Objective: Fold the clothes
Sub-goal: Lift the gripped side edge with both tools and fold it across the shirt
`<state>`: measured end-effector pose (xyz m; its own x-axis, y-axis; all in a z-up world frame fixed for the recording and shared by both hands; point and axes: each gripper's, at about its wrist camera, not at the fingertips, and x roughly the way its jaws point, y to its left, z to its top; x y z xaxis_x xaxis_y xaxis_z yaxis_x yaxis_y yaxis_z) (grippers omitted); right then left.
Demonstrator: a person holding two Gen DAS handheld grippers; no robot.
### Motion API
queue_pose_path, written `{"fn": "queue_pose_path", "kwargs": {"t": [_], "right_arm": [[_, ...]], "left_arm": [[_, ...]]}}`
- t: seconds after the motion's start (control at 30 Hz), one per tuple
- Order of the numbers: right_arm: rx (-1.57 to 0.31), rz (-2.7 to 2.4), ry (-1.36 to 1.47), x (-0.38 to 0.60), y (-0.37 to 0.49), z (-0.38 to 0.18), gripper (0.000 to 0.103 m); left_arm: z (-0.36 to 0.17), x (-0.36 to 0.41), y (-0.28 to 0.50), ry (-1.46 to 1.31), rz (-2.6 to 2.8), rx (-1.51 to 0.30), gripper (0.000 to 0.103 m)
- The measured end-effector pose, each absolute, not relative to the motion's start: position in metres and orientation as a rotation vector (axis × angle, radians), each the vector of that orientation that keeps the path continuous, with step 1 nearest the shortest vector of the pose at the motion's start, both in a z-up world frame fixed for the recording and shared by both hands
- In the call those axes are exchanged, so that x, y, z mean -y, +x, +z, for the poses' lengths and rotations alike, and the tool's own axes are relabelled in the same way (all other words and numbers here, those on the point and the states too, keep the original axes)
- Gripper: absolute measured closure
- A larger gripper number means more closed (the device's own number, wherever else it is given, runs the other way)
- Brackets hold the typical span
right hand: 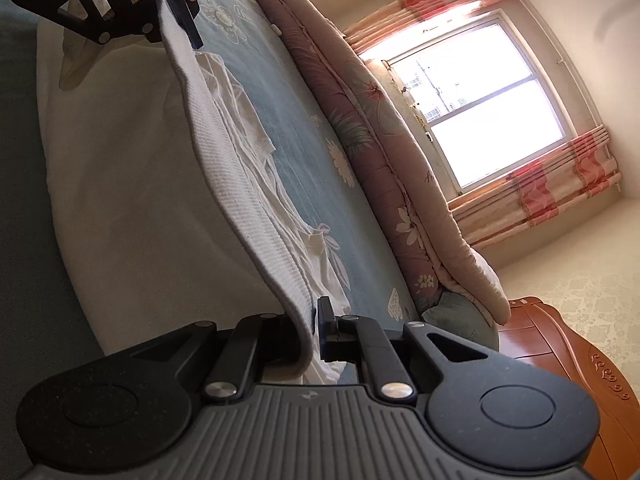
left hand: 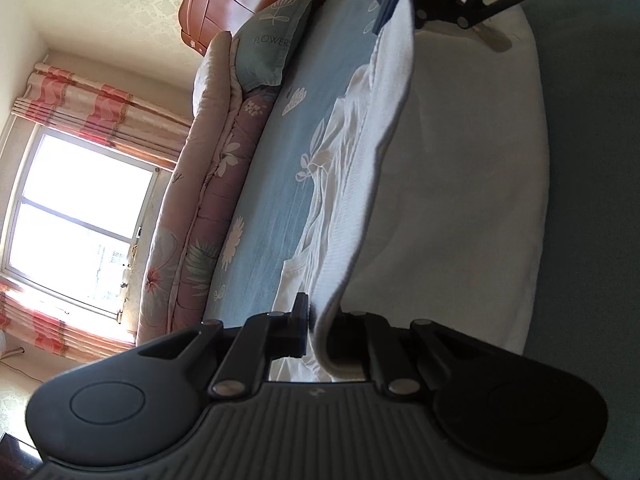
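Left wrist view: my left gripper (left hand: pixel 316 332) is clenched on the ribbed hem of a white garment (left hand: pixel 460 184), which stretches taut across to my right gripper (left hand: pixel 404 4), clamped on the hem's far end. Beneath it the garment's rumpled lower part trails onto the blue bedsheet (left hand: pixel 272 184). Beyond lie a folded floral quilt (left hand: pixel 208 184), a pillow (left hand: pixel 272 44) and a bright window (left hand: pixel 80 216).

We are seeing a white ribbed-knit garment (left hand: pixel 460 168) hanging stretched, its hem edge running taut above the bed. Its lower part is lying rumpled on the blue floral bedspread (left hand: pixel 272 184).
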<state>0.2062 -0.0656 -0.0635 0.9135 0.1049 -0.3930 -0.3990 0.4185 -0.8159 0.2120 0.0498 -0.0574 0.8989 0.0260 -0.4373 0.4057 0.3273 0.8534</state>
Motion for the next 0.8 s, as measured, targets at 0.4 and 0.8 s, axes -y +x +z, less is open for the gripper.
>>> {"fn": "queue_pose_path", "kwargs": {"t": [0.4, 0.8], "right_arm": [[-0.287, 0.286, -1.088, 0.059, 0.292, -0.051, 0.093], [-0.369, 0.326, -1.076, 0.054, 0.354, -0.072, 0.091]], "left_arm": [[-0.053, -0.06, 0.294, 1.201, -0.245, -0.394, 0.096], [-0.077, -0.069, 0.354, 1.182, -0.288, -0.457, 0.095]]}}
